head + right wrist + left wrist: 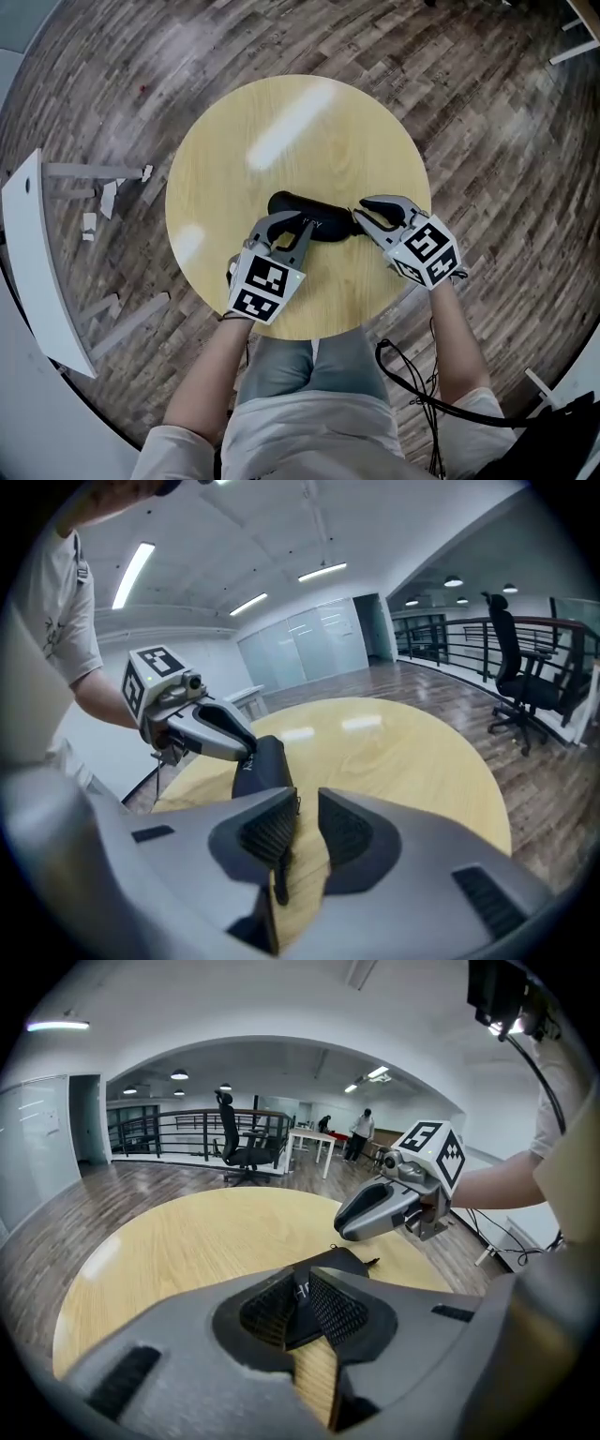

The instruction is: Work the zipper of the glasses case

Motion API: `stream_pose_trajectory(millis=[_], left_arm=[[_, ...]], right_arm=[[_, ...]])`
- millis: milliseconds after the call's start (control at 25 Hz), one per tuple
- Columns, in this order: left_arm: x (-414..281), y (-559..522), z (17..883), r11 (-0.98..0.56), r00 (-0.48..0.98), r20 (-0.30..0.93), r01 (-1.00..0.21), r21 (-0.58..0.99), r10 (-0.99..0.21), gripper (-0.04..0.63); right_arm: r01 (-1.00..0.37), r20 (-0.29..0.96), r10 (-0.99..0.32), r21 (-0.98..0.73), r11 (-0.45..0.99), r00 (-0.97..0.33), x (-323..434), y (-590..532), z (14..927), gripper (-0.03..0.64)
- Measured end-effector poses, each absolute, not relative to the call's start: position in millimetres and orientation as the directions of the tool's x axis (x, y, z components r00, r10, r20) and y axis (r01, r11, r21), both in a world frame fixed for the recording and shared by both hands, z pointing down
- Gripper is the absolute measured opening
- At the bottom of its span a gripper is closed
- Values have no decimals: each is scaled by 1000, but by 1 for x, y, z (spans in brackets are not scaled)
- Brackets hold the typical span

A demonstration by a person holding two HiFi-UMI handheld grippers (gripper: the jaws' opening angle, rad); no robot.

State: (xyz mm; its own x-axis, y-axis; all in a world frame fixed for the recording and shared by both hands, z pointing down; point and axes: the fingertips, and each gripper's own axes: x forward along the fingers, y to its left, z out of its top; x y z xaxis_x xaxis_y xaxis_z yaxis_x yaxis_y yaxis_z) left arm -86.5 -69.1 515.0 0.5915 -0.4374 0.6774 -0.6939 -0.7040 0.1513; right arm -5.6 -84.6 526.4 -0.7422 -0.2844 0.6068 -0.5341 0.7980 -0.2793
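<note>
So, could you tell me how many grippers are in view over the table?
2. The left gripper grips the glasses case toward its left end; the right gripper sits at the case's right end, jaws slightly apart, holding nothing.

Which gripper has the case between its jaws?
The left gripper: its pads close on the case. The right gripper's jaws stand apart with table between.

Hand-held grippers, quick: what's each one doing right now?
Left hand-held gripper: shut on the black fabric glasses case.
Right hand-held gripper: open, holding nothing.
</note>
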Motion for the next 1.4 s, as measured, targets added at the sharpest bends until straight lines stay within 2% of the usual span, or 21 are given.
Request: stream_pose_trajectory(millis=[240,480,560,880,1120,1200,1280,1400], left_arm=[[-87,-65,520,-699,597,656,-700,146,-462,52],[-89,-67,519,-700,609,635,-699,146,-475,52],[-89,-69,518,-704,608,634,-697,137,-478,52],[-88,-73,519,-693,602,642,-706,150,-475,52],[-89,-69,520,-706,603,646,-695,136,-468,52],[-88,-68,519,-709,603,648,-692,133,-466,52],[-89,-66,520,-711,603,649,-690,131,-465,52],[-91,-66,520,-713,602,649,-689,127,-466,52]], right_arm=[[-443,595,-178,-334,832,-784,-22,-91,533,58],[-406,649,-98,-345,846,-754,-27,-92,543,42],[-425,668,-106,-334,841,-736,-28,-94,544,3],[-577,681,-215,-362,732,-700,-10,-95,543,-2],[-630,666,-198,-505,590,-719,7,-85,557,-1],[-624,653,-201,-517,586,-730,12,-81,559,0],[-594,665,-219,-411,691,-714,15,-79,555,0],[-414,736,-243,-56,908,-632,12,-77,552,2]])
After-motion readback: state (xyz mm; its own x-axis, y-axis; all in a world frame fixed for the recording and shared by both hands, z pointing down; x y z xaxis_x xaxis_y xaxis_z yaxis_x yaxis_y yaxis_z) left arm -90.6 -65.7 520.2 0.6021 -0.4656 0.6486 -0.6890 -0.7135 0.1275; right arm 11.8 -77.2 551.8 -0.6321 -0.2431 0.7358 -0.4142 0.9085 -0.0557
